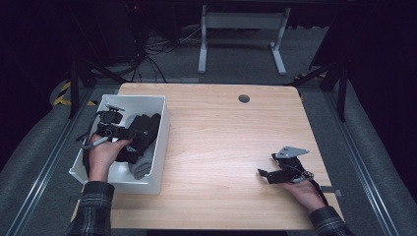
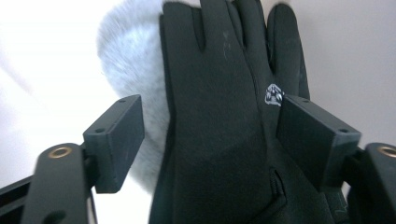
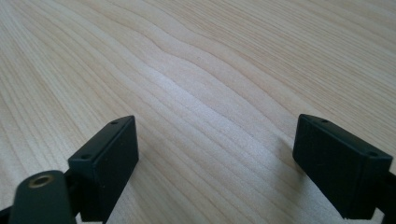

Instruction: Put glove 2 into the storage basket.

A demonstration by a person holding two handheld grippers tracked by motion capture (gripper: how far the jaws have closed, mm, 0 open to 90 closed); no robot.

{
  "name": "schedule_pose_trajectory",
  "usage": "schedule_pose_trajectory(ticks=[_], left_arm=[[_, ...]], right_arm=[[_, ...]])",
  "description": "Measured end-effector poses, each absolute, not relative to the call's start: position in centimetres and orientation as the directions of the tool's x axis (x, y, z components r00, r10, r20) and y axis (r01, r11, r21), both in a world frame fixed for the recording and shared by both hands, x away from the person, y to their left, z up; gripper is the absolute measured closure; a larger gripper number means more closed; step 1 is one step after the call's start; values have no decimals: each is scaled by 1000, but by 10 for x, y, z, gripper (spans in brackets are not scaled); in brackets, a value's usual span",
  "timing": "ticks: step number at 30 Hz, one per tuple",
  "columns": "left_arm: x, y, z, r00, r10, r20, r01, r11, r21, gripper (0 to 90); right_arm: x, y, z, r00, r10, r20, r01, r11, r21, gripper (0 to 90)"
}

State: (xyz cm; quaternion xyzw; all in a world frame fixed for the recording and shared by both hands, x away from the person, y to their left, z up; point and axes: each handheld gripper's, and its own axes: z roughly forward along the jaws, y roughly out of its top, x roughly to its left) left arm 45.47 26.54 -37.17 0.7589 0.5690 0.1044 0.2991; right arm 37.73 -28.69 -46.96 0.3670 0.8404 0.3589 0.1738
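A light wooden tabletop [image 1: 221, 142] stands on grey carpet in a dark room, with a white desk frame beyond its far edge. A white bin [image 1: 160, 142] sits at the left side of the tabletop.

Inside the bin lie a black glove [image 2: 219, 140] and a pale grey fleecy item [image 2: 130, 74]. In the left gripper view the glove lies over the grey item, fingers pointing away, with a small white logo near its right edge.

The left tongs [image 1: 129, 132] reach into the bin. Their jaws stand apart, one on each side of the glove; the right jaw sits at the glove's edge, the left jaw is clear of it with a gap showing. The glove is not clamped.

The right tongs [image 1: 264, 174] rest low at the near right of the tabletop, well apart from the bin. Their jaws stand apart with bare wood between them.
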Motion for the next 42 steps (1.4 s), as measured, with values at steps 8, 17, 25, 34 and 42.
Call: schedule_pose_trajectory(ticks=[8, 17, 25, 34, 42], left_arm=[[448, 265, -346, 368, 913, -174, 758, -186, 625, 184], [443, 243, -322, 445, 878, -177, 704, -220, 675, 156], [442, 211, -311, 527, 830, -181, 659, -265, 704, 146], [435, 186, -306, 582, 799, -154, 620, -313, 719, 130], [427, 160, -310, 630, 759, -165, 597, -337, 728, 126]], right_arm=[[377, -287, -470, -671, 741, -30, 491, 474, 731, 144], [377, -287, -470, -671, 741, -30, 491, 474, 731, 144], [377, -287, -470, -672, 740, -29, 491, 474, 731, 144], [377, -287, -470, -671, 741, -29, 491, 474, 731, 144], [377, -287, -470, -671, 740, -30, 491, 474, 731, 144]])
